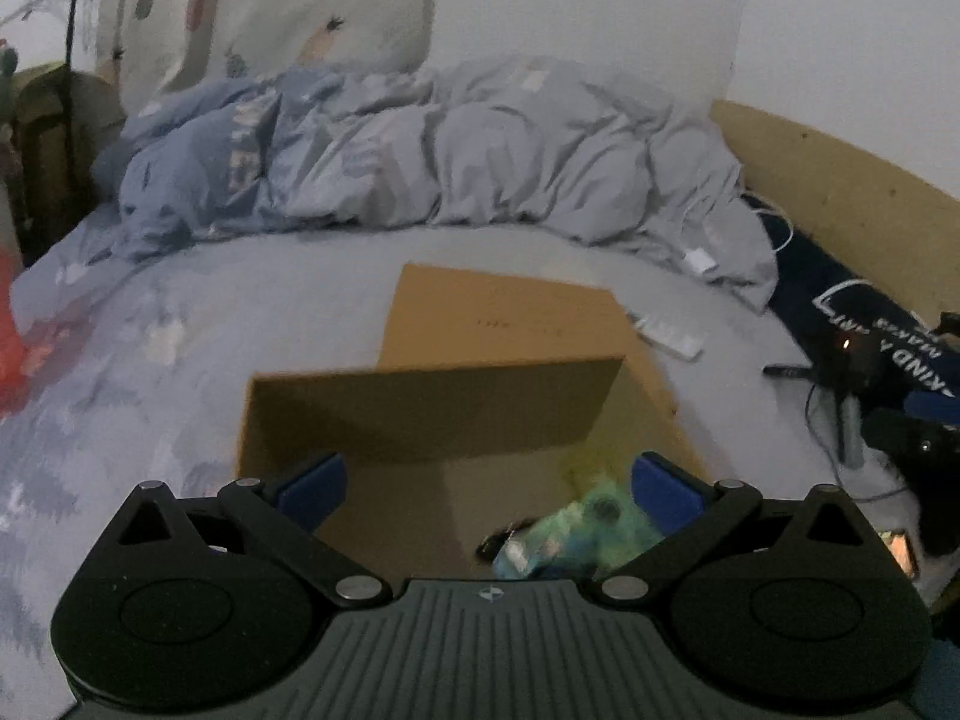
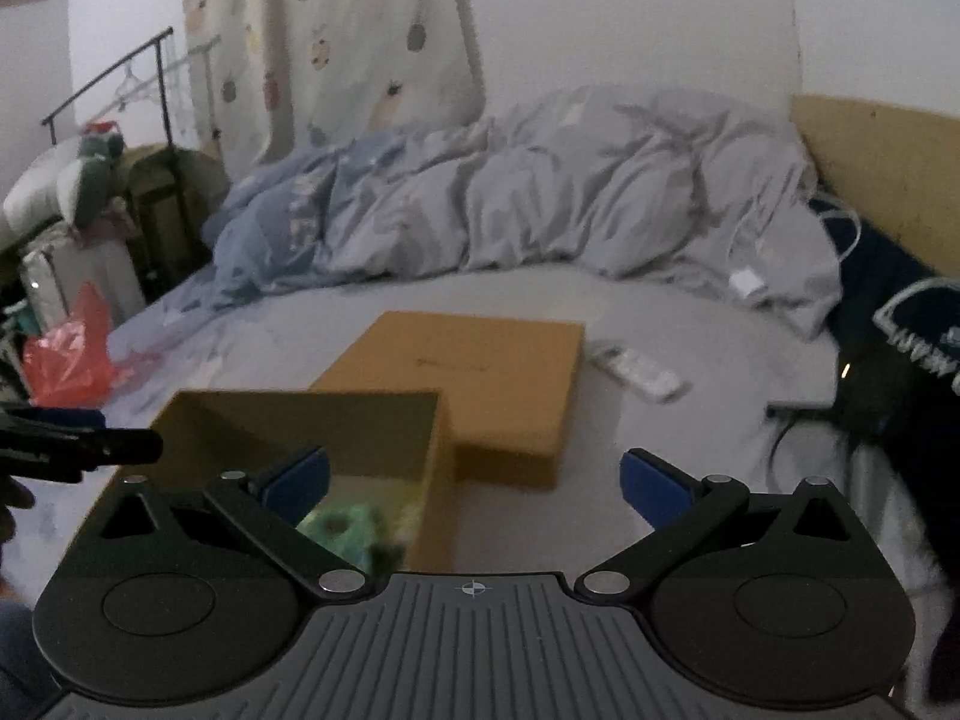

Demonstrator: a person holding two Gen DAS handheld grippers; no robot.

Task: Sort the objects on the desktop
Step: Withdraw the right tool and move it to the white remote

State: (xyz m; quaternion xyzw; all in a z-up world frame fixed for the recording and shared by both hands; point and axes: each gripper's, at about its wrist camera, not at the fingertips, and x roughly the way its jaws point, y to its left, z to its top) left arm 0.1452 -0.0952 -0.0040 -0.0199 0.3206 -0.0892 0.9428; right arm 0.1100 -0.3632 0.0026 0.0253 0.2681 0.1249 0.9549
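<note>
An open brown cardboard box (image 1: 432,408) stands on the bed, seen also in the right wrist view as the box (image 2: 300,426). Inside it lies a green-blue packet (image 1: 576,528) beside a small dark object (image 1: 498,540); the packet (image 2: 348,528) shows blurred from the right. The flat brown lid (image 1: 510,318) lies just behind the box, also as the lid (image 2: 480,378). My left gripper (image 1: 489,483) hangs open over the box with nothing between its blue fingers. My right gripper (image 2: 474,480) is open too, over the box's right wall and the sheet.
A white remote (image 1: 666,339) lies right of the lid, also the remote (image 2: 636,372). A crumpled grey duvet (image 2: 540,192) fills the back of the bed. Dark clothing and cables (image 1: 864,324) sit at the right, a red plastic bag (image 2: 72,354) at the left. The other gripper's black tip (image 2: 78,450) enters from the left.
</note>
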